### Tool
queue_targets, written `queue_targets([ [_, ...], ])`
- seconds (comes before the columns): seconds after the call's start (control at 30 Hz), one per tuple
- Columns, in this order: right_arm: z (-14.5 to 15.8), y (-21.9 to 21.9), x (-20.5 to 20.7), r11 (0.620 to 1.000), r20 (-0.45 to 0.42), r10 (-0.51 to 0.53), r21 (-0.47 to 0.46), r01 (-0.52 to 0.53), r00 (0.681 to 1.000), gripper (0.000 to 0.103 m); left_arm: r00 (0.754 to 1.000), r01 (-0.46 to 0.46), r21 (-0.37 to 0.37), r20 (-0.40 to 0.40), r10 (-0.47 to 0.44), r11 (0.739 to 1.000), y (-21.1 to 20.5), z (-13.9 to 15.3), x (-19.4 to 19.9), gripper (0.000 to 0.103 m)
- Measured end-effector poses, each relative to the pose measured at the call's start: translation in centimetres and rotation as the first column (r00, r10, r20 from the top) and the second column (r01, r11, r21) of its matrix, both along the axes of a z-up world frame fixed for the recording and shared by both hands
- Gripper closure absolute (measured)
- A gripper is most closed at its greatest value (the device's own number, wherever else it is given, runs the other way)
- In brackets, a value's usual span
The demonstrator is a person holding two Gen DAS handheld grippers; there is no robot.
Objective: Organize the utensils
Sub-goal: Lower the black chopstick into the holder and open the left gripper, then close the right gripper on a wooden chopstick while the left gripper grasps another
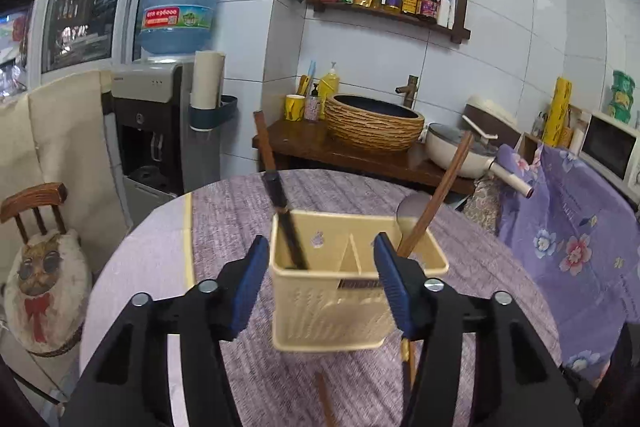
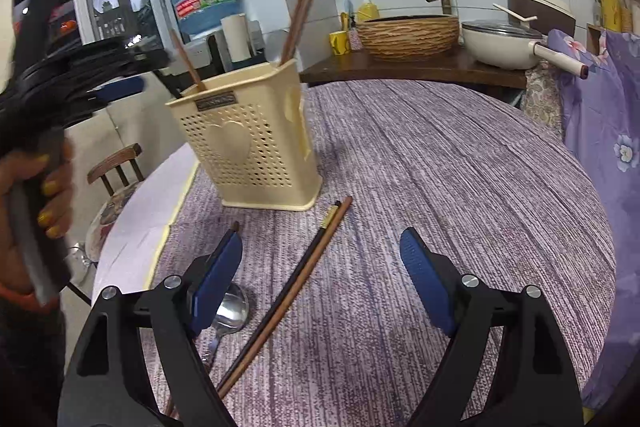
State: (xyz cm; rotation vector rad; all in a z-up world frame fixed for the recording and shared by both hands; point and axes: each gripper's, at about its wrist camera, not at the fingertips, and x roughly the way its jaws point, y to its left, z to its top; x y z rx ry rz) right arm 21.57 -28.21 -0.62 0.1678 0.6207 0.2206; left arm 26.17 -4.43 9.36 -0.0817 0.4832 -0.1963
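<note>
A cream plastic utensil holder stands on the round purple table; it also shows in the right wrist view. It holds a dark chopstick on the left and a brown chopstick on the right. My left gripper is open, its pads on either side of the holder's top, above it. My right gripper is open and empty above a pair of chopsticks lying on the table. A steel spoon lies under its left finger.
The table is covered by a purple cloth. Behind it stand a wooden counter with a woven basin, a pan, a water dispenser and a chair with a cat cushion at the left.
</note>
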Motion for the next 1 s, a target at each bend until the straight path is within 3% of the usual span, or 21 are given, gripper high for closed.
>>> queue_targets([
  [0.07,-0.5,-0.1,0.3,1.000,-0.021,-0.017,-0.013,0.017,1.000,0.022,1.000,-0.010,0.022,-0.016,0.010,1.000,0.5,-0.8,-1.2,0.042],
  [0.2,-1.6,0.0,0.7,0.999,-0.059,-0.033,-0.038,0.030,0.998,0.022,0.991,-0.054,0.020,-0.123,0.057,0.998,2.5,-3.8,-2.6,0.042],
  [0.43,-3.2,1.3,1.7,0.993,-0.119,-0.037,-0.117,0.023,0.992,0.023,0.947,-0.075,0.009,-0.314,0.074,0.997,4.3,-10.2,-3.5,0.064],
  [1.0,-5.9,4.3,5.3,0.976,-0.221,-0.054,-0.217,0.004,0.974,0.042,0.930,0.007,0.032,-0.367,0.005,0.999,1.1,-12.8,-3.7,0.069],
])
